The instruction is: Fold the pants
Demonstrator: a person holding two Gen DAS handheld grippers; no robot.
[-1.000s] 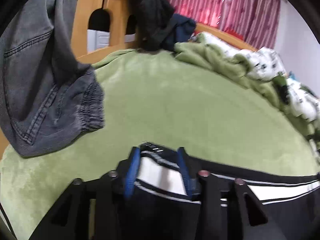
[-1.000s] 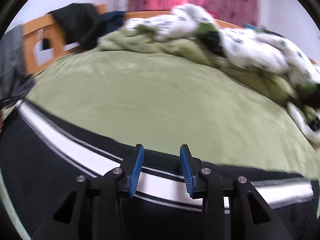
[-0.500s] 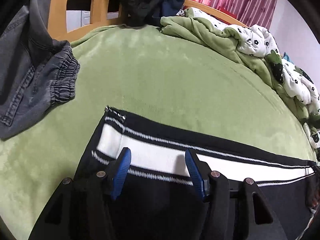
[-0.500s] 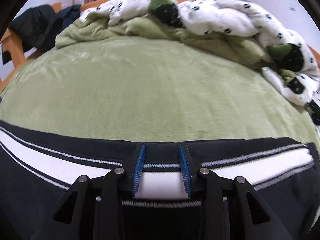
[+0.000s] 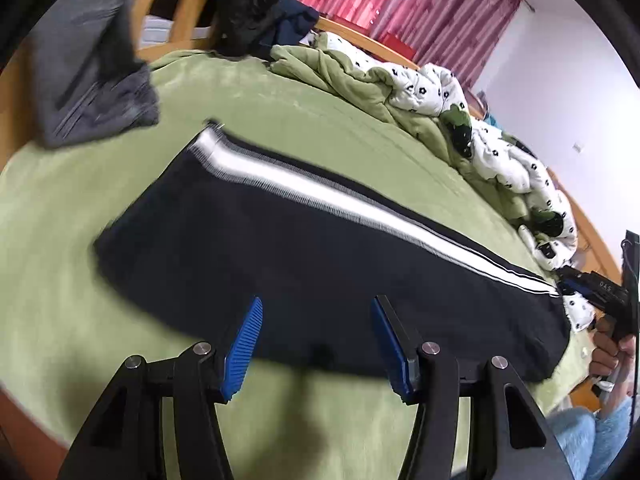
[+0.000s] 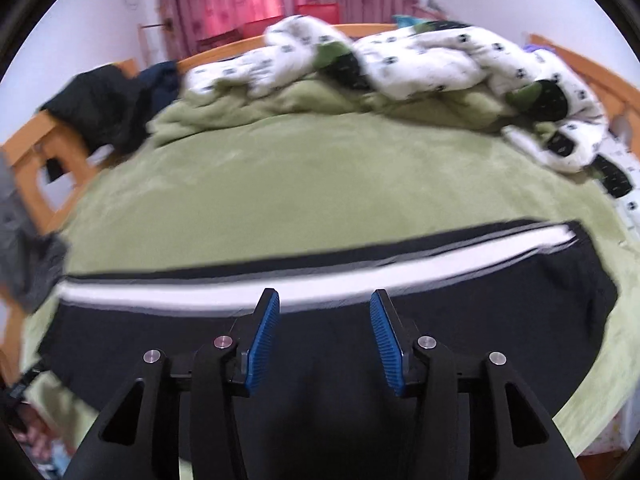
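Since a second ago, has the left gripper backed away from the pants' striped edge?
Yes. The left gripper has pulled back toward the near edge of the green blanket; the black pants lie flat beyond its open jaws.

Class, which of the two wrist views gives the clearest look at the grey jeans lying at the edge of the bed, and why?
The left wrist view. There the grey jeans fill the upper left corner, draped from the wooden bed frame onto the green blanket, though blurred. The right wrist view shows only a blurred grey patch of them at its left edge.
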